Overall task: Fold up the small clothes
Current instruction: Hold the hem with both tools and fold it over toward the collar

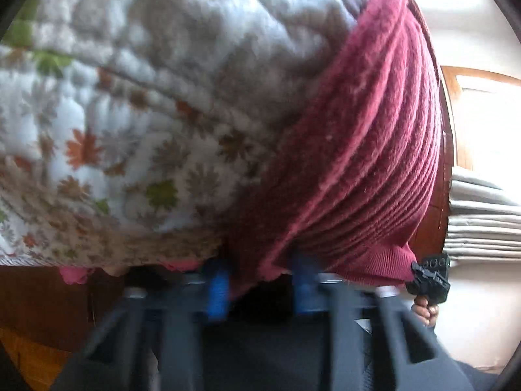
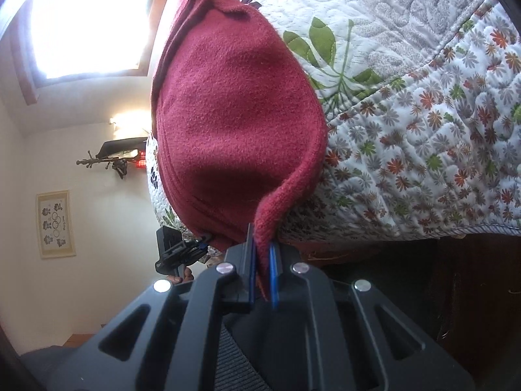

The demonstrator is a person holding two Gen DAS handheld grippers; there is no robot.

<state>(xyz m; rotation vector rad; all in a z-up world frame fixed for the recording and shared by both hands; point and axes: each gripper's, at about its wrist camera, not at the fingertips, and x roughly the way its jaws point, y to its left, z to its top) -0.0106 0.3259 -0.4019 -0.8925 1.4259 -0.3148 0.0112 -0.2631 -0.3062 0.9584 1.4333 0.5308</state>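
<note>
mid-fold: dark red fleece garment (image 2: 234,114) lies on the floral quilted bedspread (image 2: 423,130) at its near edge. right gripper (image 2: 262,270) clamps one near corner, left gripper (image 1: 260,288) the other. next: lift both corners evenly and carry them far across.
</note>
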